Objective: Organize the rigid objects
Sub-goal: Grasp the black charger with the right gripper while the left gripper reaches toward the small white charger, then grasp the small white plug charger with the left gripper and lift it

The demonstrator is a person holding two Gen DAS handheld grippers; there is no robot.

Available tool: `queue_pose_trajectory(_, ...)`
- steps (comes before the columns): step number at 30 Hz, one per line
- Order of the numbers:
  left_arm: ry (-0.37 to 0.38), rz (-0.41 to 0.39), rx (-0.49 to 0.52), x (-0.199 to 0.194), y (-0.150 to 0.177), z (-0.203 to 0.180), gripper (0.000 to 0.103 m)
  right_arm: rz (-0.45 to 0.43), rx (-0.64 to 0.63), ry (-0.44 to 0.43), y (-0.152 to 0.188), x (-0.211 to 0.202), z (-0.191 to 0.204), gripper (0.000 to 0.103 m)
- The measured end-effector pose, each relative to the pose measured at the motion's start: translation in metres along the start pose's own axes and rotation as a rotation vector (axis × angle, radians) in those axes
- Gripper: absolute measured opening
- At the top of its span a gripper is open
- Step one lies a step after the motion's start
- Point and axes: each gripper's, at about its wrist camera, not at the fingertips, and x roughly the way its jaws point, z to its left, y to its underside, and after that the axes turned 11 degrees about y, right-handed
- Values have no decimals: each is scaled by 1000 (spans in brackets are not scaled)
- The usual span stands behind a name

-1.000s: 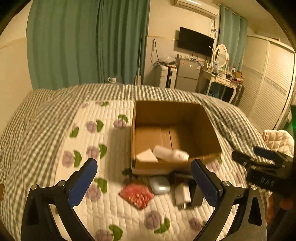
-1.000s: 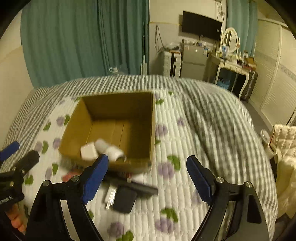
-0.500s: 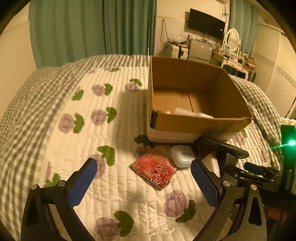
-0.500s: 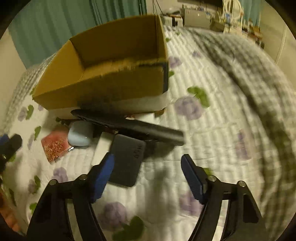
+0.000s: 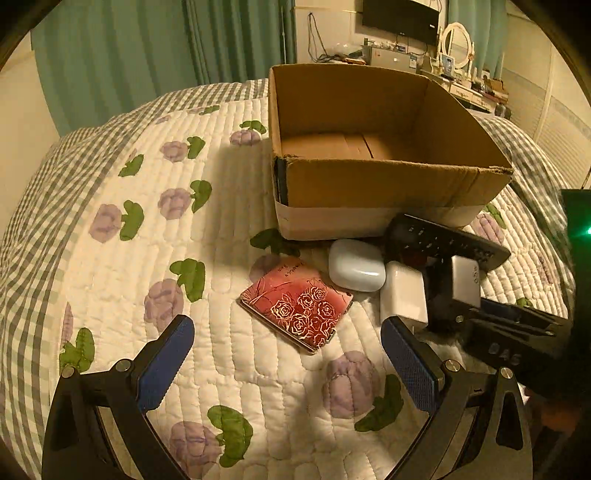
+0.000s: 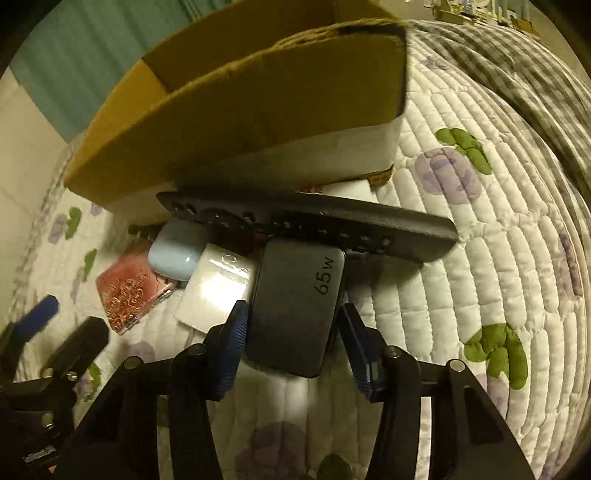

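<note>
An open cardboard box (image 5: 388, 184) stands on the quilted bed; it also shows in the right wrist view (image 6: 258, 107). In front of it lie a black remote (image 6: 314, 225), a dark grey 65W charger (image 6: 295, 306), a white charger (image 6: 218, 288), a pale blue earbud case (image 6: 173, 254) and a red rose-patterned case (image 5: 295, 302). My right gripper (image 6: 291, 328) has its jaws closed in around the dark grey charger, the pads at its sides. My left gripper (image 5: 284, 358) is open and empty, hovering just before the red case.
The white quilt with purple flowers (image 5: 166, 258) covers the bed, with a grey checked blanket (image 6: 517, 66) beyond. Green curtains (image 5: 129, 55) hang behind. A dresser and a wall TV (image 5: 400, 16) stand at the far right.
Both grippers have come down and forward toward the objects in front of the box. My right gripper's jaws have narrowed around the dark grey charger.
</note>
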Motion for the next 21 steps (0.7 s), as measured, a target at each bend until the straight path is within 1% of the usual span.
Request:
queue_pose_trajectory(2,6,4,13,0,0,-6,103,-19,-5,4,5,-7,-5,45)
queue_pose_trajectory(7,33,19,49,3,-2,-28,103,-89,-58,70,16,-27,-13,43)
queue_pose_trajectory(11,20,36,64,11,-5,-44,102,-162,-64,101,13,-43,-22,42)
queue_pose_trajectory(12,30,43,61,13,-5,-46,101,-170,-66,109,12,-47,-24,42)
queue_pose_trajectory(13,46,52,57,16,-6,-48,101,-180,-64,116,-1,-52,-22,42)
queue_pose_trajectory(14,51,60,52,20,-7,-51,101,-196,-60,120,-4,-57,-25,42)
queue_pose_trajectory(15,56,67,54,23,-7,-52,100,-208,-56,119,-7,-66,-35,42)
queue_pose_trajectory(16,64,78,60,27,-9,-56,100,-212,-53,118,-7,-68,-39,42)
queue_pose_trajectory(19,75,105,80,38,-11,-66,93,-212,-35,109,-10,-71,-50,42)
queue_pose_trajectory(21,68,137,96,50,-13,-72,90,-197,-19,103,-12,-67,-55,42)
